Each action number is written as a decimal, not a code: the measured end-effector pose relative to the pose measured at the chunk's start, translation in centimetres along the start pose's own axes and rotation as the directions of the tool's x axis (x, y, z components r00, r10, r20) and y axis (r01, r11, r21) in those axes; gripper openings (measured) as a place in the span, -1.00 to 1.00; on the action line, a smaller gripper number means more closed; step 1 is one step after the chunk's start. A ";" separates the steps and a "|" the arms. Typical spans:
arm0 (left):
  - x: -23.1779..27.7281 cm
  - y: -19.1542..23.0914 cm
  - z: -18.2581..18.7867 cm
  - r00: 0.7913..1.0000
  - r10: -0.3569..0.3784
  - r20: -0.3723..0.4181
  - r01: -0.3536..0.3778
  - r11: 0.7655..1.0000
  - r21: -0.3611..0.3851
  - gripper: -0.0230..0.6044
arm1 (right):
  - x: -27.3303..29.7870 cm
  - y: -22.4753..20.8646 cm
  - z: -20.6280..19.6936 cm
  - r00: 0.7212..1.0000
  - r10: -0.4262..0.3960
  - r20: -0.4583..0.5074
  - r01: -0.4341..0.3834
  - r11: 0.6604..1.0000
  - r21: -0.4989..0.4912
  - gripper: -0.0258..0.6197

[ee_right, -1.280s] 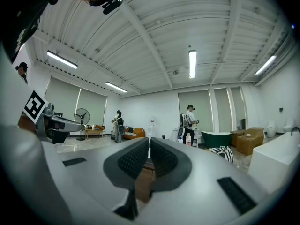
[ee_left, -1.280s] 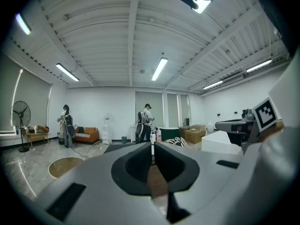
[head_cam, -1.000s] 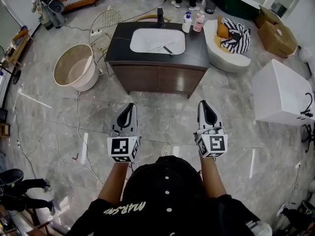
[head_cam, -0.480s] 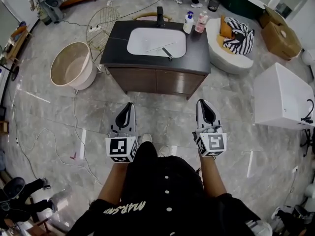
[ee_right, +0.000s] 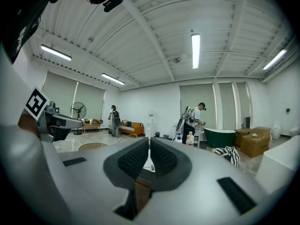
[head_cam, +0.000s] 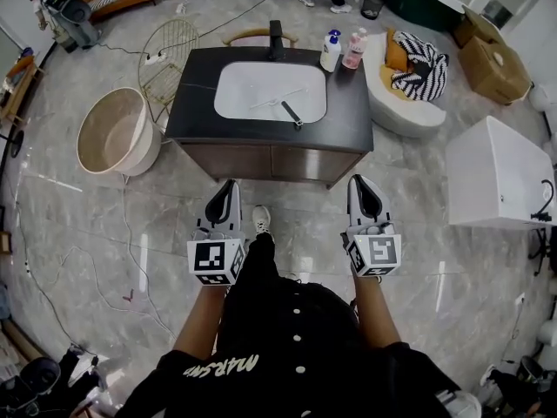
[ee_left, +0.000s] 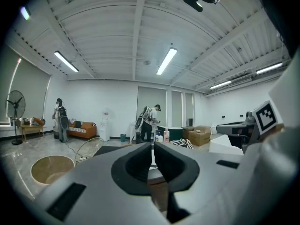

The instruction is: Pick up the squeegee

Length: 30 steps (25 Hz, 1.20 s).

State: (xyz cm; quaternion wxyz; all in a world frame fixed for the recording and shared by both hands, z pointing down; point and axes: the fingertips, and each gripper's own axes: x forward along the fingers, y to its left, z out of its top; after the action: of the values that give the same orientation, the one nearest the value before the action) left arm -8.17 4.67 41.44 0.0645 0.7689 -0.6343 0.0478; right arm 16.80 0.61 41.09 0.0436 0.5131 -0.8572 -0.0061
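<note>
Dark stone counter (head_cam: 348, 116) ahead, with a smooth white basin (head_cam: 244, 94) sunk in it, and flat in that basin the squeegee (head_cam: 290, 111): black handle, thin pale blade. Left tool (head_cam: 230, 186) and right tool (head_cam: 360, 183) both pinched shut on nothing, well short of the counter. Best to close in first, spread one tool wide, then take the handle across its width (slim, probably slick on glazed ceramic), not the floppy blade
</note>
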 end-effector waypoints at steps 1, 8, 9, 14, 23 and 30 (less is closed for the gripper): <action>1.5 0.6 0.5 1.000 -0.004 0.007 0.004 1.000 0.004 -0.85 | 1.4 -0.4 0.1 1.000 -0.001 -0.001 0.001 1.000 -0.003 -0.92; 11.0 5.8 4.2 0.999 -0.022 0.037 0.022 1.000 0.015 -0.85 | 12.1 -2.2 2.8 1.000 -0.003 0.017 0.004 0.999 -0.032 -0.92; 12.2 6.6 4.7 0.999 -0.026 0.040 0.025 1.000 0.018 -0.85 | 13.6 -2.4 3.2 1.000 -0.004 0.022 0.005 0.999 -0.036 -0.92; 17.3 10.1 7.0 0.998 -0.042 0.055 0.040 0.999 0.025 -0.85 | 20.1 -2.8 4.9 0.999 -0.012 0.037 0.013 0.999 -0.039 -0.92; 22.6 14.2 7.8 0.997 -0.071 0.037 0.070 0.997 0.021 -0.86 | 26.7 -3.1 5.3 0.999 -0.035 0.016 0.035 0.998 -0.042 -0.92; 25.5 14.0 6.4 0.995 -0.097 0.001 0.097 0.995 0.002 -0.86 | 28.7 -4.0 3.6 0.999 -0.033 -0.034 0.031 0.998 -0.045 -0.92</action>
State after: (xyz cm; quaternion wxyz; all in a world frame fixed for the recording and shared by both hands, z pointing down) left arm -17.13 -23.68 39.61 0.0657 0.7989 -0.5962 0.0446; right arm 6.51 -26.66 39.23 0.0697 0.5257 -0.8477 -0.0171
